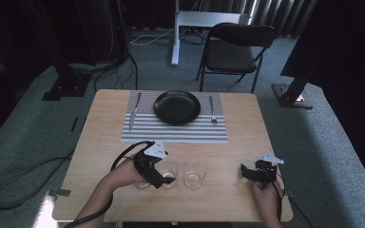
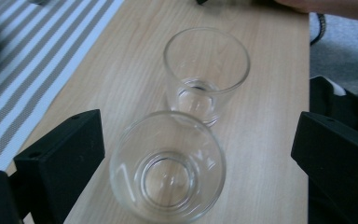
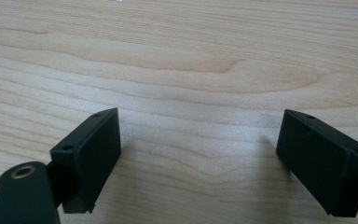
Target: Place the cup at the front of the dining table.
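Observation:
Two clear empty glasses stand upright, almost side by side, on the wooden table (image 1: pixel 228 156) near its front edge. My left gripper (image 1: pixel 163 176) (image 2: pixel 198 154) is open, with one black jaw on each side of the nearer glass (image 1: pixel 169 170) (image 2: pixel 168 168). Table shows between that glass and the right jaw; the left jaw stands close beside it. The second glass (image 1: pixel 195 174) (image 2: pixel 206 74) stands just beyond the first. My right gripper (image 1: pixel 245 173) (image 3: pixel 198 158) rests at the front right, open over bare wood with nothing between its fingers.
A grey striped placemat (image 1: pixel 171 133) lies at the far side with a black plate (image 1: pixel 177 107), a knife (image 1: pixel 134 112) to its left and a fork (image 1: pixel 212 109) to its right. Behind the table stands a dark folding chair (image 1: pixel 235 50). Cables trail over the carpet at the left.

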The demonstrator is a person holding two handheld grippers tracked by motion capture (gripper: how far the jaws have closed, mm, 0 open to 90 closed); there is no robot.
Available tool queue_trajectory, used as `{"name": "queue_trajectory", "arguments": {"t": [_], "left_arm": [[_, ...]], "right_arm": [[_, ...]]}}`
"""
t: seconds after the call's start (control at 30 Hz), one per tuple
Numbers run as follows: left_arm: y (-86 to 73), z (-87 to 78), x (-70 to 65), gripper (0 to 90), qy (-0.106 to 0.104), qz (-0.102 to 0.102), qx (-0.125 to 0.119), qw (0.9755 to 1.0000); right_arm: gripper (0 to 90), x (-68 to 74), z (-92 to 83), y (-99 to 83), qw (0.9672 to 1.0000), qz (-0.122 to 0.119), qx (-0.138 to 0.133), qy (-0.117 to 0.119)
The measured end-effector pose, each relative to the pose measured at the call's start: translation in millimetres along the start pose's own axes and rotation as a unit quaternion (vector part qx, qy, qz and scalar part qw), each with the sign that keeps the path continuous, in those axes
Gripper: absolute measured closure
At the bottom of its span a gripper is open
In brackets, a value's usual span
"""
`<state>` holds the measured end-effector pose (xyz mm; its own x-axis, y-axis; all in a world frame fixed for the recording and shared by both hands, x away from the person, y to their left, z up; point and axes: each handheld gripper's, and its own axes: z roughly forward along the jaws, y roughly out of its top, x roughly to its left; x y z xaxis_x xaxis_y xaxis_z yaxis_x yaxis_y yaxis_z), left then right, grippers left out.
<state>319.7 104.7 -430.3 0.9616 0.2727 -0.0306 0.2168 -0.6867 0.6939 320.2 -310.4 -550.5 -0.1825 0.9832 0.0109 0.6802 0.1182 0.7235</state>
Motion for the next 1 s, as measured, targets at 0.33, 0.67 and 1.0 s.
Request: {"name": "queue_trajectory", "arguments": {"t": [0.33,0.67,1.0], "left_arm": [[19.5,18.5,-3.2,2.9,-0.013,0.015,0.009,0.9998],[32.9,41.1,-6.1,2.9,-0.026,0.021,0.032,0.9989],[43.3,60.4,-8.4,2.9,-0.029,0.028,0.058,0.9975]], "right_arm": [[13.1,0.0,0.0,0.0,1.0,0.0,0.0,0.0],[13.2,0.0,0.0,0.0,1.0,0.0,0.0,0.0],[13.1,0.0,0.0,0.0,1.0,0.0,0.0,0.0]]}}
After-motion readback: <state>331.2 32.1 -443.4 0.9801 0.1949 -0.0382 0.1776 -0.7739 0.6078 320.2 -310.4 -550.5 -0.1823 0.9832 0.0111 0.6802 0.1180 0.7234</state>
